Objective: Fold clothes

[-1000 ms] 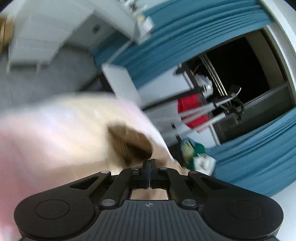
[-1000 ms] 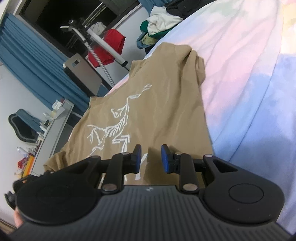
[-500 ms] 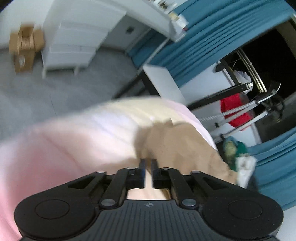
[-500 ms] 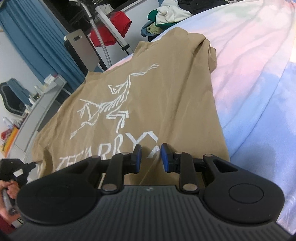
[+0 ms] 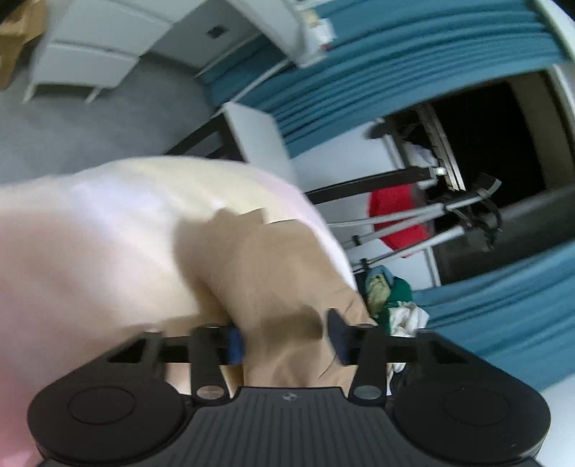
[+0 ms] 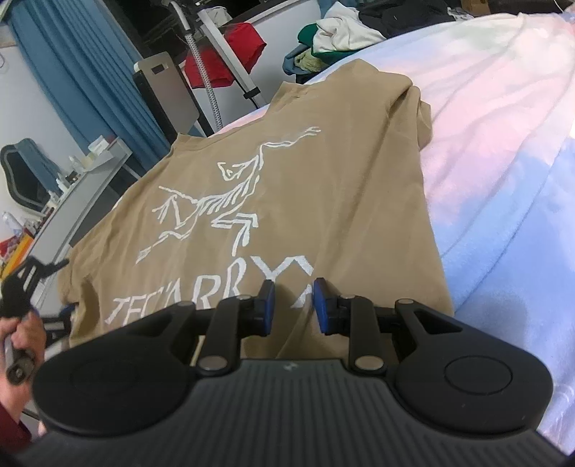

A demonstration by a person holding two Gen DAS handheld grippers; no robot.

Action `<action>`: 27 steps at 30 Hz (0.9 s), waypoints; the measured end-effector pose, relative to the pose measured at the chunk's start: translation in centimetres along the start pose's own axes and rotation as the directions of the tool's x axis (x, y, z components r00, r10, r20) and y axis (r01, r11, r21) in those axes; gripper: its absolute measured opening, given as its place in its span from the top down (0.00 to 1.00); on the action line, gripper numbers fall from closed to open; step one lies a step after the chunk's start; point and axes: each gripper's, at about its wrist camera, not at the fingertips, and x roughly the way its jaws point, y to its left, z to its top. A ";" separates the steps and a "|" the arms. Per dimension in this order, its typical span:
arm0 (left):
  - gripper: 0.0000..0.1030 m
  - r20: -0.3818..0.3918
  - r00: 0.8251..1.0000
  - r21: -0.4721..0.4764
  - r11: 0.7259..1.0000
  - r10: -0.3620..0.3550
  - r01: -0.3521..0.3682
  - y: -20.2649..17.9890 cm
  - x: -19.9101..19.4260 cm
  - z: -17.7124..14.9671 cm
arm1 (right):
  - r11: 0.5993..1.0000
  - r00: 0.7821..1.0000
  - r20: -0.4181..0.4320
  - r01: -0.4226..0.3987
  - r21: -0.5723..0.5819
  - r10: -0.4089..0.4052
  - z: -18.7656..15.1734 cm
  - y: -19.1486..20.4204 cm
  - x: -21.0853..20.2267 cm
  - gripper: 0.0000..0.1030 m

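A tan T-shirt (image 6: pixel 287 186) with a white bird print and lettering lies spread flat on the pastel pink-and-blue bed cover (image 6: pixel 503 143). My right gripper (image 6: pixel 294 305) hovers over the shirt's lettered near end, open, with only the flat cloth showing below the gap. In the left wrist view, a bunched edge of the same shirt (image 5: pixel 273 273) lies under my left gripper (image 5: pixel 286 337). Its jaws are opening and the pads stand clear of the fabric. A person's hand (image 6: pixel 21 334) holds that left gripper at the shirt's left edge.
A pile of clothes (image 6: pixel 334 32) sits past the bed's far end, beside a red garment (image 6: pixel 222 54) on a metal stand. Blue curtains (image 5: pixel 413 54), a grey box (image 6: pixel 165 93) and a cluttered desk (image 6: pixel 90 161) line the left side. White drawers (image 5: pixel 90 43) stand on the grey floor.
My left gripper went from shut to well apart and sank toward the shirt's edge. My right gripper swung in over the shirt's lettered end and rolled, with its gap unchanged.
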 end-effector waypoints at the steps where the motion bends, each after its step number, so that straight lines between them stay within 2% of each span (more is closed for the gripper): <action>1: 0.81 0.006 1.000 0.020 1.000 -0.014 0.013 -0.4 0.4 0.1 | 1.000 1.000 0.004 0.001 -0.006 -0.001 0.0 0.1 0.0 0.74; 2: 0.94 0.033 0.999 0.086 0.996 0.012 -0.015 -1.7 0.6 -0.1 | 1.000 1.000 0.011 0.004 -0.010 -0.004 0.0 0.2 0.0 0.73; 4: 0.94 0.091 0.994 0.213 0.974 0.057 -0.076 -4.2 1.1 -0.3 | 1.000 1.000 0.028 0.013 -0.018 -0.013 0.0 0.4 0.0 0.73; 5: 0.94 0.120 0.987 0.296 0.945 0.103 -0.135 -5.5 1.2 -0.9 | 1.000 0.999 0.050 0.016 -0.018 -0.015 0.0 0.4 -0.3 0.73; 7: 0.94 0.178 0.966 0.428 0.869 0.189 -0.249 -7.5 1.6 -2.0 | 0.999 0.996 0.091 0.026 -0.024 -0.024 0.1 0.4 -0.7 0.73; 9: 0.94 0.225 0.936 0.528 0.774 0.271 -0.350 -8.2 2.9 -3.3 | 0.998 0.993 0.107 0.049 -0.038 -0.044 0.2 0.4 -0.8 0.73; 11: 0.94 0.209 0.927 0.562 0.737 0.312 -0.375 -7.8 4.0 -4.0 | 0.998 0.994 0.095 0.054 -0.037 -0.050 0.4 0.3 -0.5 0.73; 13: 0.92 0.192 0.935 0.555 0.752 0.298 -0.354 -7.2 3.9 -4.3 | 0.998 0.995 0.083 0.056 -0.034 -0.053 0.4 0.1 -0.2 0.73; 15: 0.80 0.199 0.931 0.569 0.738 0.306 -0.364 -7.7 3.4 -4.5 | 0.998 0.995 0.083 0.053 -0.041 -0.050 0.6 0.2 -0.2 0.73; 17: 0.60 0.188 0.934 0.590 0.725 0.305 -0.356 -8.3 2.2 -4.9 | 0.998 0.994 0.099 0.051 -0.049 -0.046 0.9 0.3 -0.4 0.73; 19: 0.53 0.184 0.939 0.614 0.713 0.290 -0.340 -8.9 0.2 -5.8 | 0.998 0.993 0.115 0.045 -0.051 -0.039 1.2 0.2 -0.8 0.73; 23: 0.44 0.175 0.944 0.656 0.681 0.281 -0.325 -10.9 -4.8 -8.5 | 0.999 0.991 0.131 0.029 -0.042 -0.024 1.6 0.0 -1.6 0.73; 27: 0.38 0.135 0.964 0.689 0.678 0.229 -0.257 -14.0 -10.6 -12.9 | 0.998 0.987 0.161 0.027 -0.059 -0.017 1.8 -0.1 -3.0 0.73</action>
